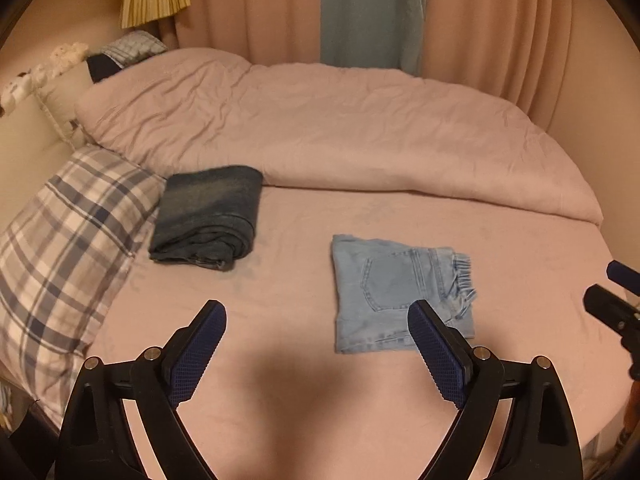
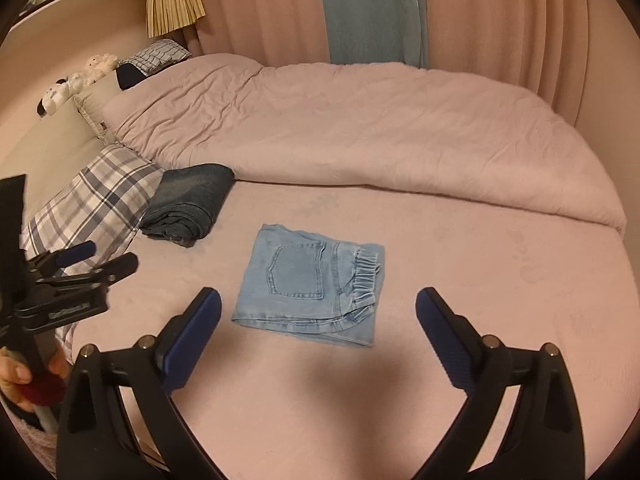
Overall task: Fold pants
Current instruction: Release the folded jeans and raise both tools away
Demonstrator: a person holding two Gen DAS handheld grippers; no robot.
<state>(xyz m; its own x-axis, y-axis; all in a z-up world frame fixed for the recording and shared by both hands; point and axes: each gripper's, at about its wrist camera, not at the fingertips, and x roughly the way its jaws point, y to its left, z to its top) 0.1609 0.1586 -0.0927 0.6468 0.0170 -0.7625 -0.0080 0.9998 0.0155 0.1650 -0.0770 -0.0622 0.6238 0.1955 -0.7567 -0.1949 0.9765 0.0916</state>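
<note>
With both the left gripper (image 1: 316, 312) and right gripper (image 2: 318, 300) spread empty, the folded jeans (image 2: 308, 284) just ahead could be unfolded if snagged.

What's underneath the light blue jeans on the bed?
The folded light blue jeans lie flat on the pink sheet. Only sheet shows around them; whatever is directly beneath is covered.

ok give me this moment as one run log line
light blue jeans: folded, flat on bed sheet | dark jeans: folded, beside plaid pillow | left gripper: open, empty | right gripper: open, empty
</note>
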